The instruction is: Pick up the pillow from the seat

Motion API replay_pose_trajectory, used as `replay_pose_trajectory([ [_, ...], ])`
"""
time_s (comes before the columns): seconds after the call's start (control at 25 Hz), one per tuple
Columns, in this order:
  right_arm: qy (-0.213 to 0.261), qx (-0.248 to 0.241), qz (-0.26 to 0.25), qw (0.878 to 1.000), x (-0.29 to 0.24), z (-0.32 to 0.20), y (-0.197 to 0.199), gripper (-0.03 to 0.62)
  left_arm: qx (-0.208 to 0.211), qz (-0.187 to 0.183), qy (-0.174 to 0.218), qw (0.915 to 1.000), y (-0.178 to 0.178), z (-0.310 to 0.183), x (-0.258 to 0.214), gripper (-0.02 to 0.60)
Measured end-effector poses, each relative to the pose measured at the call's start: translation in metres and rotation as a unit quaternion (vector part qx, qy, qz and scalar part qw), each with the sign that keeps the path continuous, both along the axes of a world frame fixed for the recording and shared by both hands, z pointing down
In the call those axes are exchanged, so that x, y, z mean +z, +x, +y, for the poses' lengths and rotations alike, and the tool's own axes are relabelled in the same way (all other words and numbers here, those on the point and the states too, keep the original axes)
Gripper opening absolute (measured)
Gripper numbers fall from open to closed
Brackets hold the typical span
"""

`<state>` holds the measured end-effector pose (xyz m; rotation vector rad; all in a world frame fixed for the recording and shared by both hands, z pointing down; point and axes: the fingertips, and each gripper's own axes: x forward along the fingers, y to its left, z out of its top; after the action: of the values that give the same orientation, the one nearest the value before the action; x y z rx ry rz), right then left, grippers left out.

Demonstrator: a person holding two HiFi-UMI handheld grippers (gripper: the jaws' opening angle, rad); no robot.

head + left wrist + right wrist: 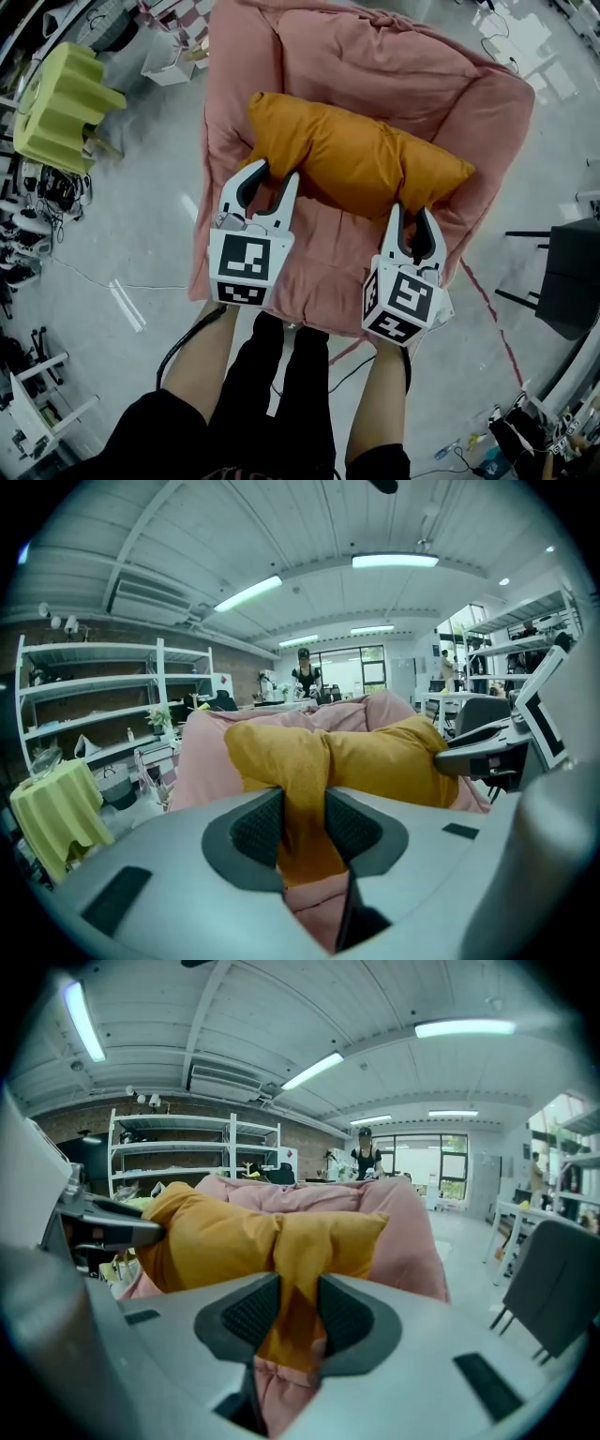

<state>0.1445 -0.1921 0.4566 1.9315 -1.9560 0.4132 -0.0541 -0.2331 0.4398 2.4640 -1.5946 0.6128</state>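
Observation:
An orange pillow hangs lifted above the pink padded seat, stretched between both grippers. My left gripper is shut on the pillow's left part, the orange fabric pinched between its dark pads. My right gripper is shut on the pillow's right part, a fold of fabric squeezed between its pads. In both gripper views the pillow bulges beyond the jaws, with the pink seat back behind it.
A yellow-green stool stands on the floor at the left. A dark chair stands at the right, and cables lie along the left edge. The person's legs are right in front of the seat. Shelving lines the far wall.

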Motion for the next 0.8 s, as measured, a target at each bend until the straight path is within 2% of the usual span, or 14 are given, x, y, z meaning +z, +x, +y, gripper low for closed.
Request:
replay_pose_trajectory([
  [0.2, 0.003, -0.002, 0.001, 1.0, -0.02, -0.001, -0.007, 0.146, -0.004, 0.004, 0.002, 1.0, -0.008, 0.001, -0.019, 0.135],
  [0.8, 0.039, -0.002, 0.005, 0.999, -0.092, 0.001, -0.012, 0.146, -0.004, 0.012, 0.045, 0.9989, -0.013, 0.003, -0.096, 0.133],
])
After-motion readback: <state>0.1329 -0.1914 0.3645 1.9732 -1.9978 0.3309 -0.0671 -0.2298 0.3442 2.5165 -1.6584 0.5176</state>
